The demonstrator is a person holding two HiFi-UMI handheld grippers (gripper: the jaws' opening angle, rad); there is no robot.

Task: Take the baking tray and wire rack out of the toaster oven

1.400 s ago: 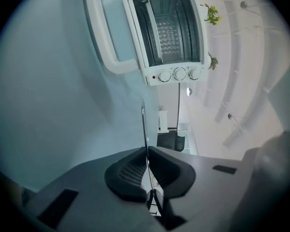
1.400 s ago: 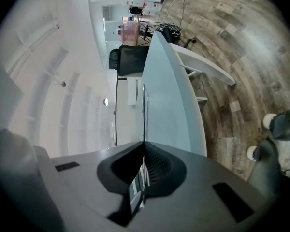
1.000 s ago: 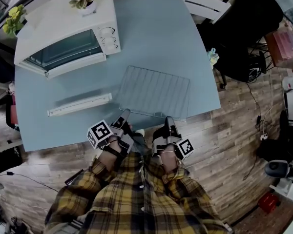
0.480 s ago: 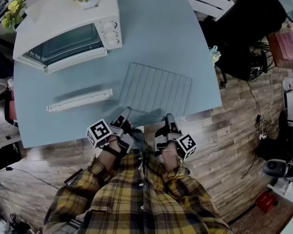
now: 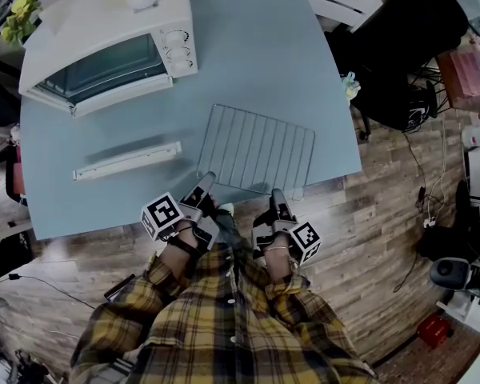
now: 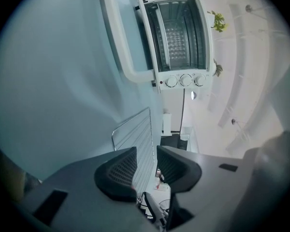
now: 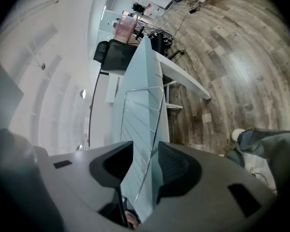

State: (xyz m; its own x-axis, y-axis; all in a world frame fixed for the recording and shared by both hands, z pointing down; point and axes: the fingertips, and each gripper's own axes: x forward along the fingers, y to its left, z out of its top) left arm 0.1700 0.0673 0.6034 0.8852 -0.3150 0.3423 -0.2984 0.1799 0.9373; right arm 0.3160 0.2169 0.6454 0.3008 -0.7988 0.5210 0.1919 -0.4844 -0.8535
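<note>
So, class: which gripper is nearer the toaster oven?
Left. The left gripper is at the wire rack's near-left corner, nearside and right of the toaster oven; the right gripper is further right along that edge.

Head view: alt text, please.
A wire rack lies flat on a blue table; the left gripper and right gripper sit open at its near edge, the right's jaws just opened around it. White toaster oven at upper left.

Office-type rm: black swivel chair (image 5: 400, 62), loose cables (image 5: 421, 176), wood floor (image 5: 368, 242), blue table (image 5: 248, 62) w/ toaster oven (image 5: 104, 50).
</note>
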